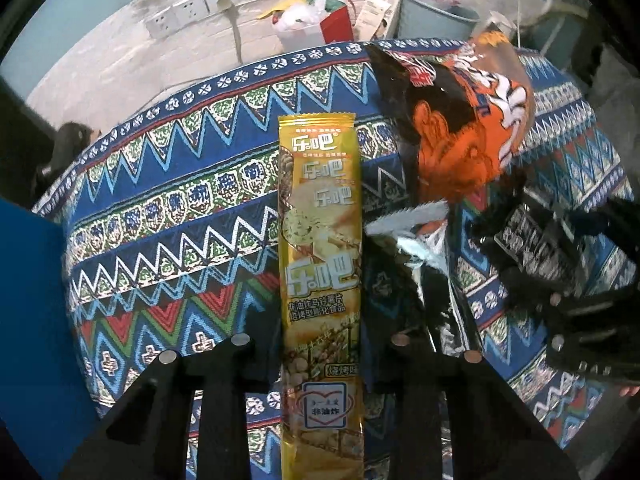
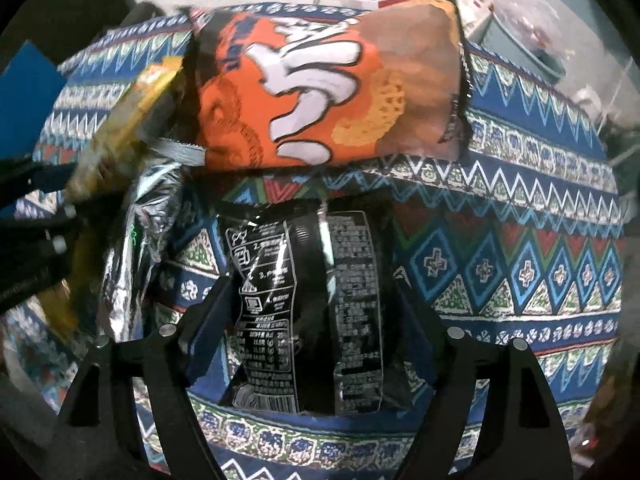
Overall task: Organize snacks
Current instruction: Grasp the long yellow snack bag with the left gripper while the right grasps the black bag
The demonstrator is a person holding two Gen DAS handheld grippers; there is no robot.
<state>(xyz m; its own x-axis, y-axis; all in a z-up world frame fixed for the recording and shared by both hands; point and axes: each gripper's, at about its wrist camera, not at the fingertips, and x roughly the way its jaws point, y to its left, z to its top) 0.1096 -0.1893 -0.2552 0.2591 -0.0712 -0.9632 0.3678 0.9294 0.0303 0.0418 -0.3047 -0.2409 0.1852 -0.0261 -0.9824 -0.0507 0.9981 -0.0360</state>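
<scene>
Two grippers work: the left gripper (image 1: pixel 320 360) clenches the yellow packet (image 1: pixel 320 264); lift it straight. The right gripper (image 2: pixel 312 320) gapes around the black bag (image 2: pixel 308 304), lower centre; close squarely.

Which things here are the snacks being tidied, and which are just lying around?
Part of the job:
- yellow snack pack, clamped in the left gripper
- black snack bag, between the right gripper's open fingers
- orange chip bag
- silver foil packet

Just lying about:
- patterned tablecloth
- wall sockets
- metal bucket

Glossy foil yellow packet (image 1: pixel 320 240) on woven tablecloth (image 1: pixel 180 200).
</scene>
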